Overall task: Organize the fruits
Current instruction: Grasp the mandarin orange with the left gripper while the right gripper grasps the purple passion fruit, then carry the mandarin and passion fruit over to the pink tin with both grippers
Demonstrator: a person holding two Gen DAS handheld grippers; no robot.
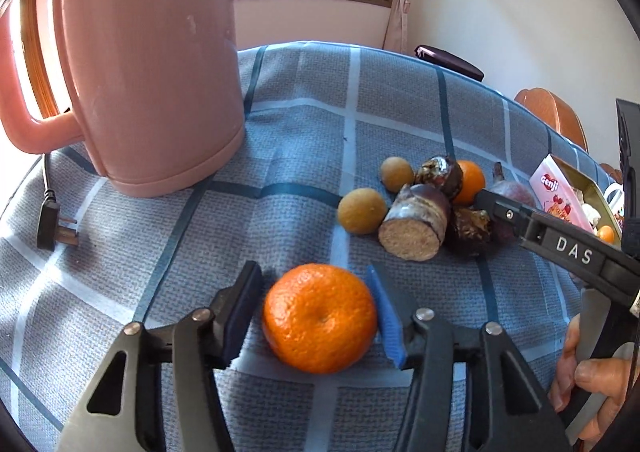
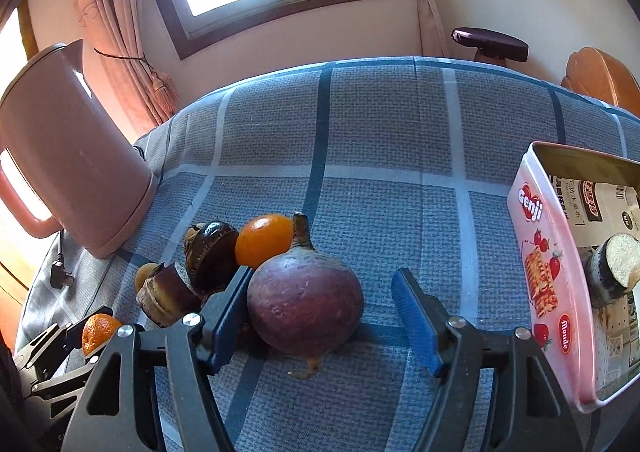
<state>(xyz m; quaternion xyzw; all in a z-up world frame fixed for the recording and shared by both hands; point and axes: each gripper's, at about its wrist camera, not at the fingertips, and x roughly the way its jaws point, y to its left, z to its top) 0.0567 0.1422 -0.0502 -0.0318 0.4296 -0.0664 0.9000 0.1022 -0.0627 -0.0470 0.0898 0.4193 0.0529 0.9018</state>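
In the left wrist view a mandarin (image 1: 320,318) lies on the checked cloth between the fingers of my open left gripper (image 1: 318,310); the right pad touches it, the left pad stands just off it. In the right wrist view a purple round root or fruit (image 2: 305,302) lies between the fingers of my open right gripper (image 2: 320,316), touching the left pad, clear of the right one. Behind it lie a small orange (image 2: 264,240), dark sugarcane pieces (image 2: 168,294) and brown round fruits (image 1: 362,210). The pink Genji tin (image 2: 556,276) stands at right, holding a sugarcane piece (image 2: 614,268).
A pink electric kettle (image 1: 148,59) stands at back left, its plug (image 1: 56,230) lying on the cloth. The blue checked tablecloth (image 2: 384,139) covers the table. Chairs (image 2: 604,75) stand beyond the far edge. My right gripper (image 1: 560,244) reaches in from the right in the left wrist view.
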